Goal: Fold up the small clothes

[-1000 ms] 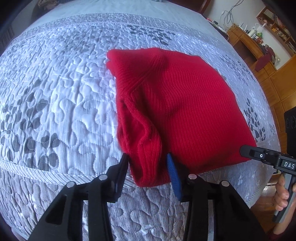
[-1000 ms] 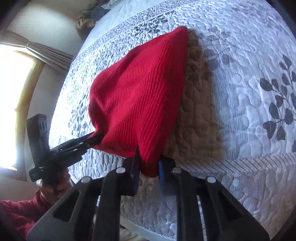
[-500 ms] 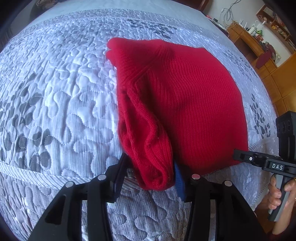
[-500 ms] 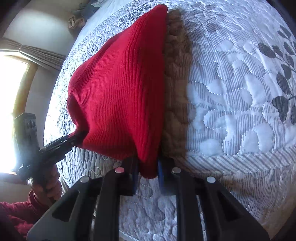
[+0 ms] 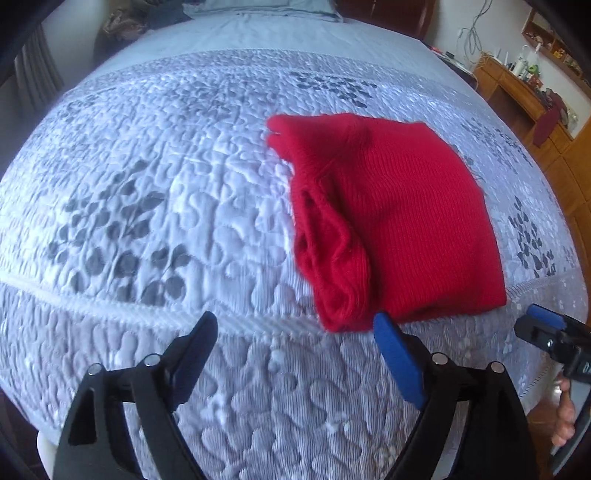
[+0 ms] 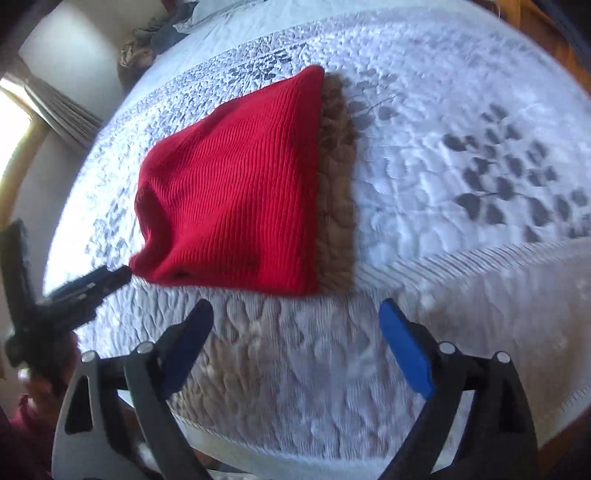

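Note:
A red knit garment (image 5: 391, 221) lies folded flat on the quilted bedspread (image 5: 166, 177), near the bed's front edge. It also shows in the right wrist view (image 6: 236, 188). My left gripper (image 5: 295, 332) is open and empty, just in front of the garment's near left corner. My right gripper (image 6: 295, 317) is open and empty, just in front of the garment's near right edge. Each gripper shows at the edge of the other's view: the right gripper in the left wrist view (image 5: 543, 328), the left gripper in the right wrist view (image 6: 107, 280).
The bedspread (image 6: 461, 177) is white with grey leaf prints. The bed's front edge (image 5: 280, 435) lies below the grippers. Wooden furniture (image 5: 524, 96) stands at the far right. A curtain and window (image 6: 48, 110) are at the left. Pillows and clothes (image 5: 236, 9) lie at the bed's head.
Both grippers have opened and let go of the red garment's near corners. They have pulled back toward the bed's edge. The garment now lies flat on the bed.

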`<act>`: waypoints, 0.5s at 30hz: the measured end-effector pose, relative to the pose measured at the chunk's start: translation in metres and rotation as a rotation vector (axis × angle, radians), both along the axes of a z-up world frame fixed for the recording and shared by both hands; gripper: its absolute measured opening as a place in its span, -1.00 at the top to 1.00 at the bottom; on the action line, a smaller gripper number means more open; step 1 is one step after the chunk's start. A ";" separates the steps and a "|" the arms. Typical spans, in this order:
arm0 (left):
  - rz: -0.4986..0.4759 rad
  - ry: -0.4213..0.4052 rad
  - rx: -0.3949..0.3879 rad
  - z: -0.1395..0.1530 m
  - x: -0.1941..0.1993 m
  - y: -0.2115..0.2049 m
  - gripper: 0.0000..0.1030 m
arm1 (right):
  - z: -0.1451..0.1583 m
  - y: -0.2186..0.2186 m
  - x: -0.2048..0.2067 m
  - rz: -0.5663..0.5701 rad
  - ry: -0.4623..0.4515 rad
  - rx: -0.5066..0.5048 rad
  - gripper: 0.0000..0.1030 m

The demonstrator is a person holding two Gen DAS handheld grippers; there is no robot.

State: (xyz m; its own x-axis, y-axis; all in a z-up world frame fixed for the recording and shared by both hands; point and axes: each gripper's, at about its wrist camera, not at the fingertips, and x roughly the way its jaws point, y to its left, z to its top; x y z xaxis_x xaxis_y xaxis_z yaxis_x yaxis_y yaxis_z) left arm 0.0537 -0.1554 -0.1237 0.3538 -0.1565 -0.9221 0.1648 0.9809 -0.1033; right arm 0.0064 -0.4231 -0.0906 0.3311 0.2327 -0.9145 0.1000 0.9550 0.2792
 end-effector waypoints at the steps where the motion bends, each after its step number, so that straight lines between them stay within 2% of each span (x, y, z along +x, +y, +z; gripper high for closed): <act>1: 0.006 0.005 0.001 0.001 -0.003 0.000 -0.70 | 0.003 0.005 -0.006 0.004 -0.003 -0.022 -0.77; 6: 0.018 0.043 -0.009 0.011 -0.021 0.000 -0.74 | 0.016 0.020 -0.024 0.021 -0.009 -0.056 -0.80; 10: 0.020 0.038 0.004 0.020 -0.031 -0.002 -0.75 | 0.030 0.025 -0.032 0.022 -0.018 -0.097 -0.81; 15: 0.018 0.015 0.028 0.034 -0.044 -0.005 -0.75 | 0.047 0.029 -0.040 0.024 -0.041 -0.098 -0.83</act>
